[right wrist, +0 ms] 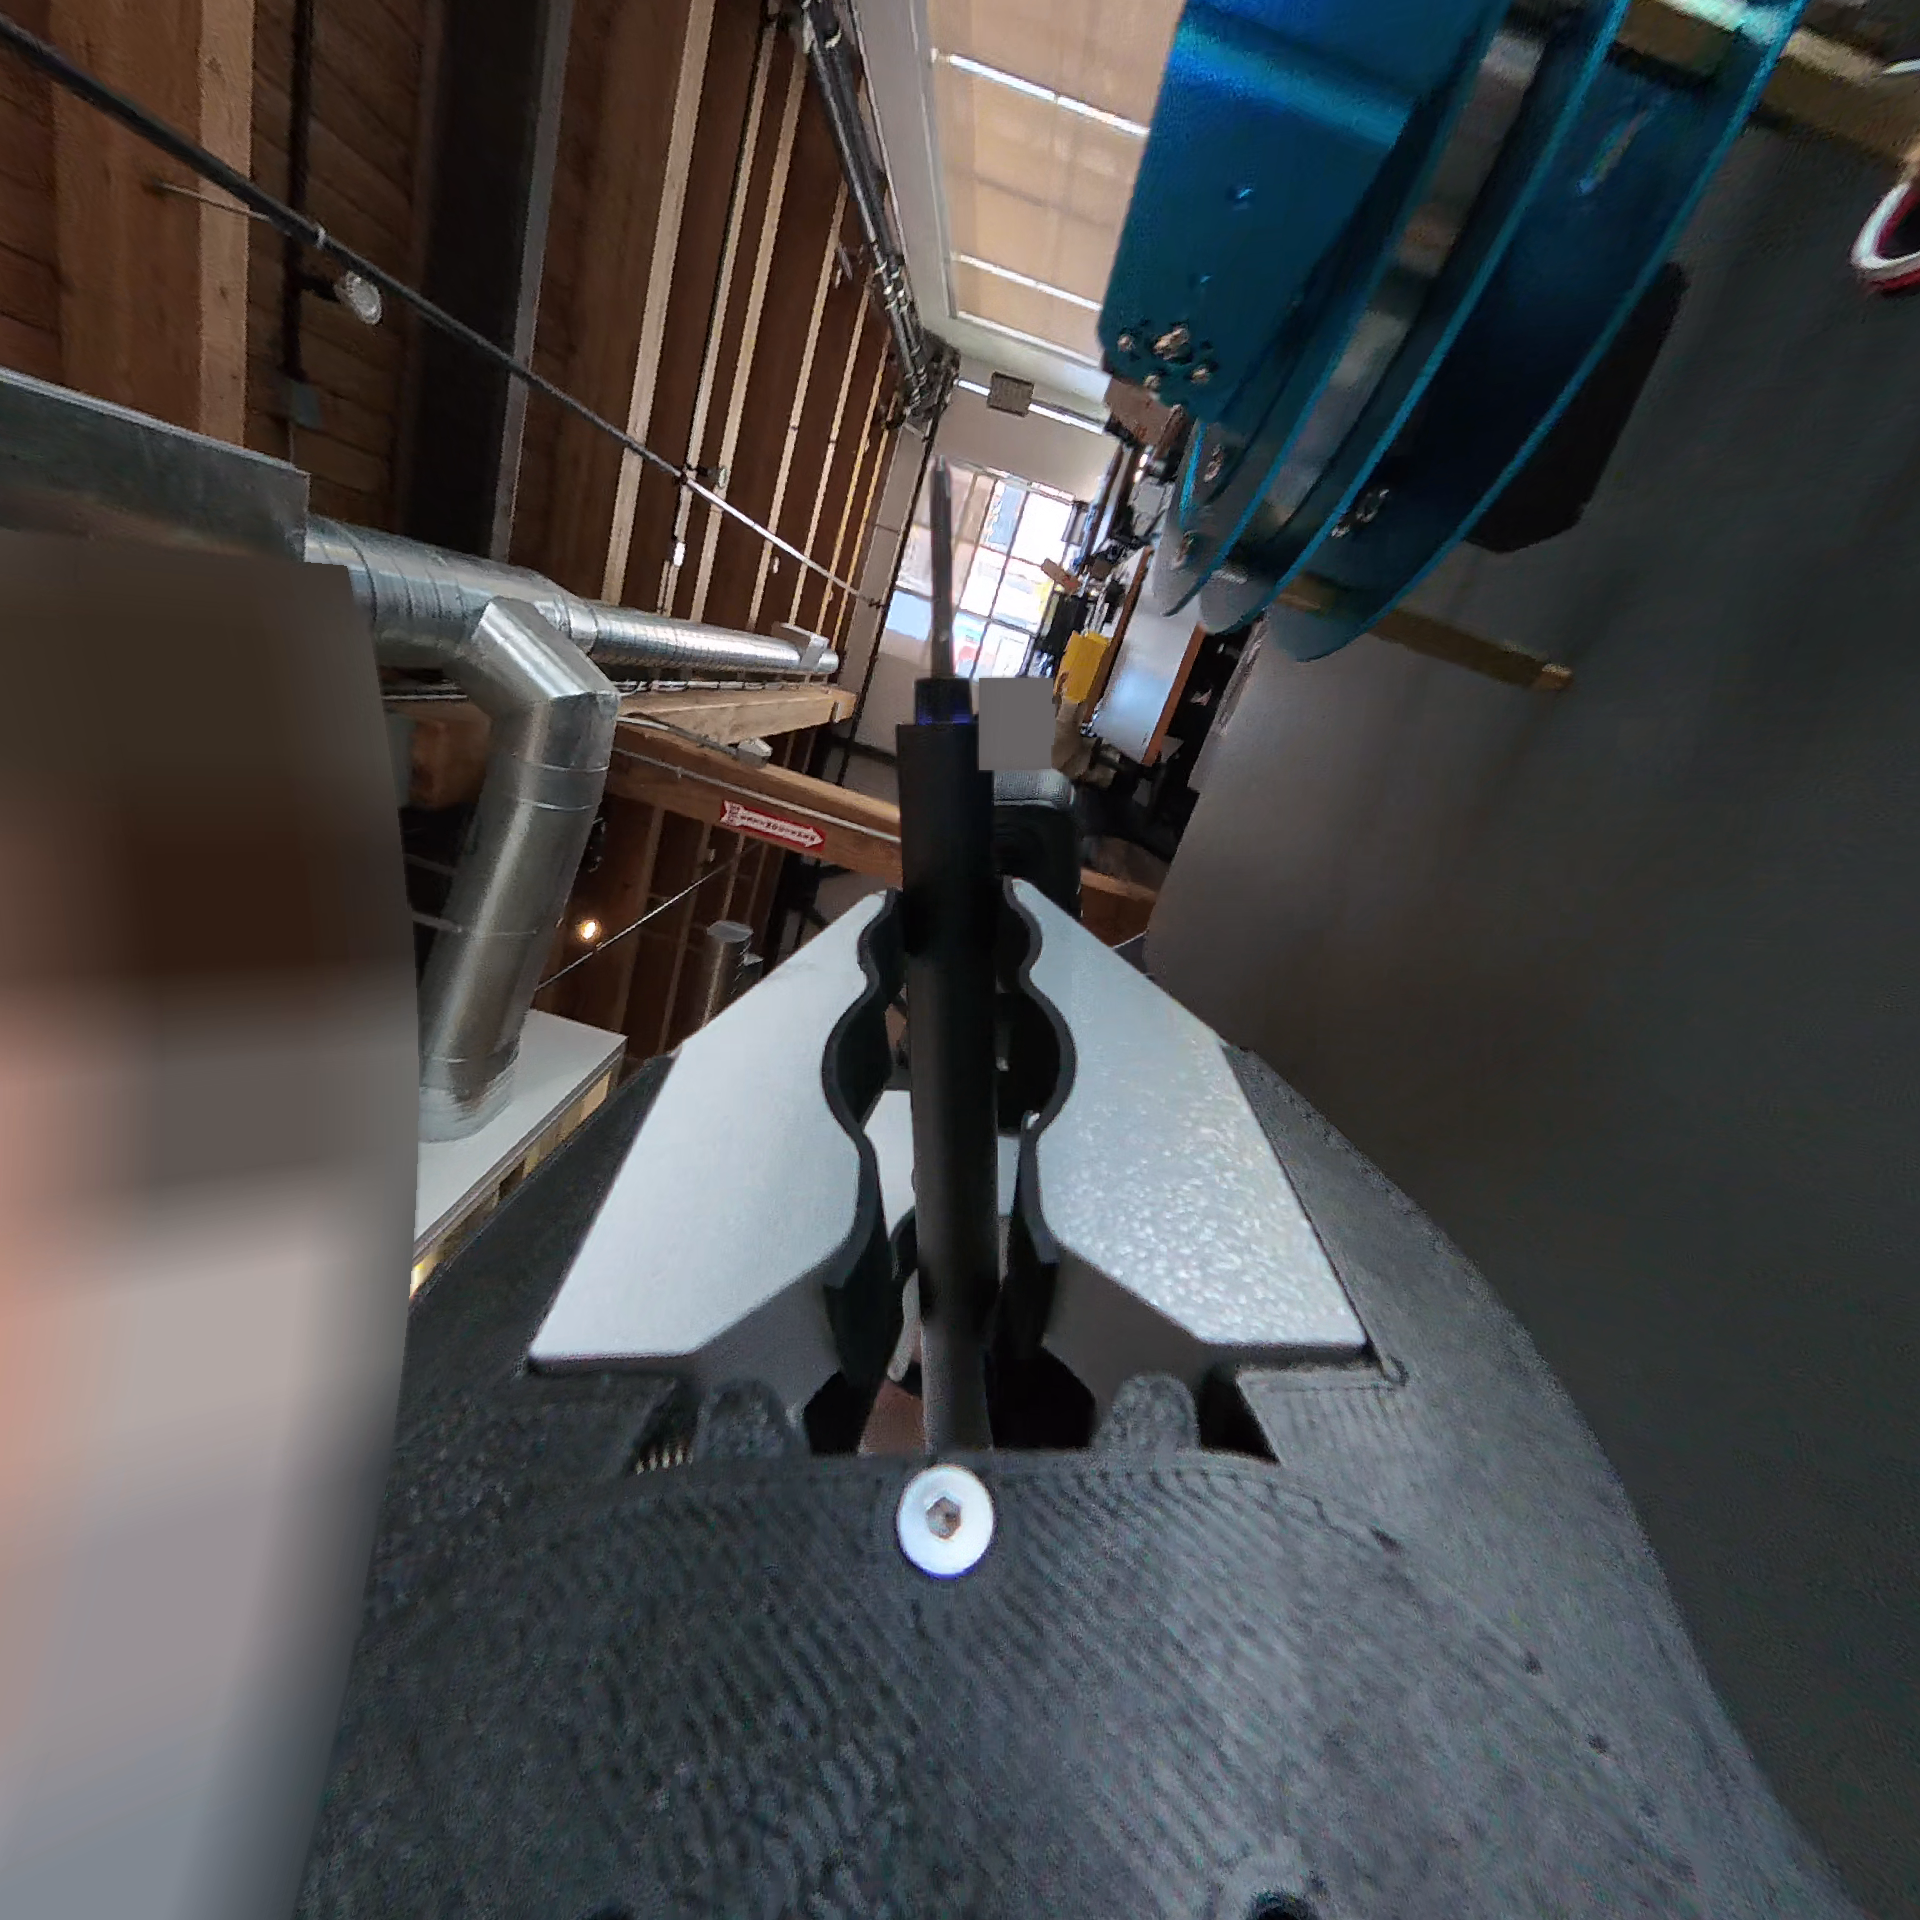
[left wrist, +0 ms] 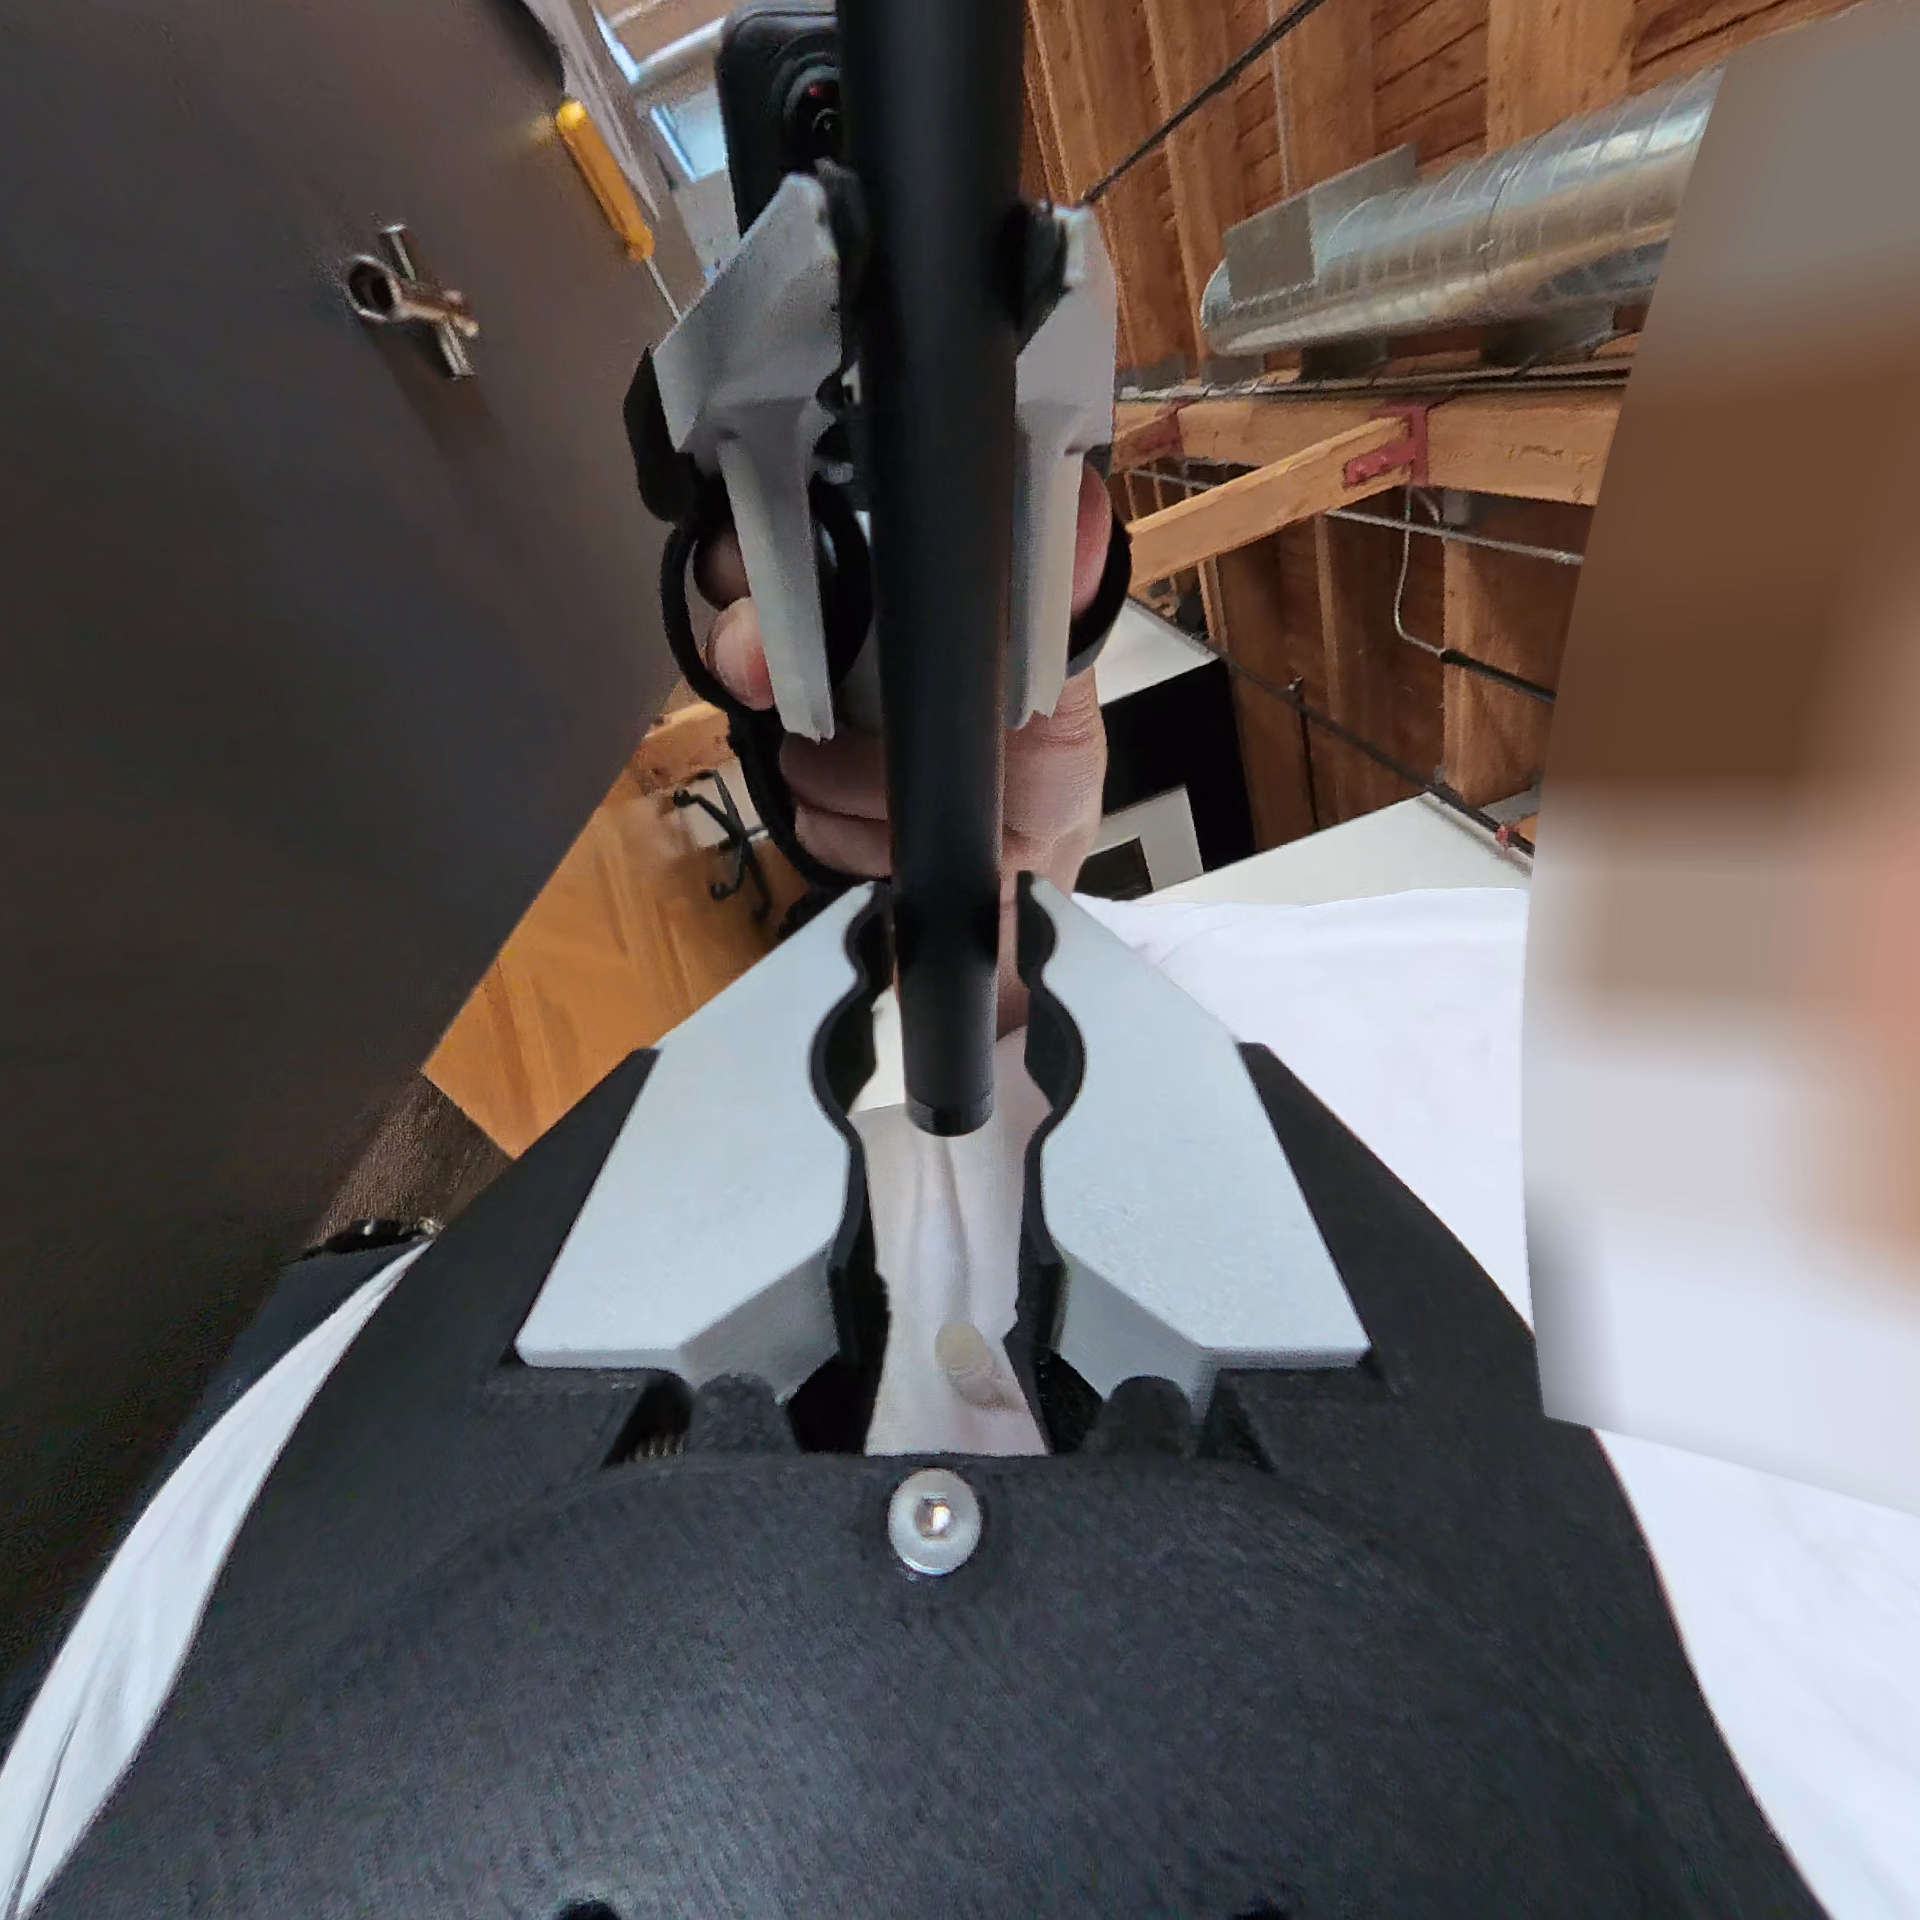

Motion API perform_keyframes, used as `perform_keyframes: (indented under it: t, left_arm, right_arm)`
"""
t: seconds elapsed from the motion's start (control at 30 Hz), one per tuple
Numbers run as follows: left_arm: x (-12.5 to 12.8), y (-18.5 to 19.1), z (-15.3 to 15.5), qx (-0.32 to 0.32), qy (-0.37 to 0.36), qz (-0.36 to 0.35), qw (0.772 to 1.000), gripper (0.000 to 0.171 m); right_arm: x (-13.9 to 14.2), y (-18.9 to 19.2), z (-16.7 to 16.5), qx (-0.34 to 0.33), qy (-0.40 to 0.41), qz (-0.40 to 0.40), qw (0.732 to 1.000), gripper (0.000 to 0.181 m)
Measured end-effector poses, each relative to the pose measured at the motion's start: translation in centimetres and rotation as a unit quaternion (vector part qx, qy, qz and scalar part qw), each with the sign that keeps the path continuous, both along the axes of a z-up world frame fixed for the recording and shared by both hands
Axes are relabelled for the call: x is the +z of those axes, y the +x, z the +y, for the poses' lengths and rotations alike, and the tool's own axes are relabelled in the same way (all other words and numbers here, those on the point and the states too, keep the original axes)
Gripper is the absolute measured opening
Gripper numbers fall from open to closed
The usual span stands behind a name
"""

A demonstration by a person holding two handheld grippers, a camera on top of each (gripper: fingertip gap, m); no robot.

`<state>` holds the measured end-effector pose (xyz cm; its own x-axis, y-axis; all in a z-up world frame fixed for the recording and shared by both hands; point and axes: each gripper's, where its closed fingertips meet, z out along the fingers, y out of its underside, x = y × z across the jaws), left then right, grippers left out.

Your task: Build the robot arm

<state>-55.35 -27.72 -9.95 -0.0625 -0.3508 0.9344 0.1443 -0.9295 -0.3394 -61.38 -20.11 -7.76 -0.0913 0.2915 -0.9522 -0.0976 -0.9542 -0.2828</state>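
Note:
A long black rod (left wrist: 935,468) runs straight up the middle of the left wrist view. My left gripper (left wrist: 951,914) is shut on it near its lower end, which pokes out just behind the fingertips. Farther up the rod, my right gripper (left wrist: 923,712) faces this camera in a person's hand (left wrist: 1049,769), its white fingers (left wrist: 790,582) on either side of the rod. In the right wrist view the same rod (right wrist: 951,1143) lies lengthwise between the jaws of my right gripper (right wrist: 948,914), which is shut on it. A thinner section (right wrist: 940,540) extends beyond.
A dark panel (left wrist: 260,623) with a metal latch (left wrist: 421,301) stands close on the left. The person's white shirt (left wrist: 1351,1039) is right behind the left gripper. Blue discs (right wrist: 1351,260) hang beside a grey wall (right wrist: 1558,935). Silver ducting (right wrist: 520,831) and wooden studs (right wrist: 665,312) lie beyond.

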Motion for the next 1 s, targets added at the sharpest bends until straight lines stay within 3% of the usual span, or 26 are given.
perform_keyframes:
  t: [0.03,0.2,1.0]
  left_arm:
    - [-0.3,-0.1,0.1,-0.006,-0.005,0.004,1.0,0.015]
    - [-0.7,-0.3,0.1,-0.032,-0.04,0.003,0.999,0.015]
    - [-0.3,-0.5,1.6,-0.004,-0.06,-0.007,0.998,0.015]
  right_arm:
    - [-0.2,0.0,0.3,-0.009,0.001,-0.002,1.0,0.015]
    - [-1.5,-0.5,0.7,-0.012,-0.008,-0.014,1.0,0.015]
    - [-1.5,-1.4,1.8,0.015,0.019,-0.023,0.999,0.016]
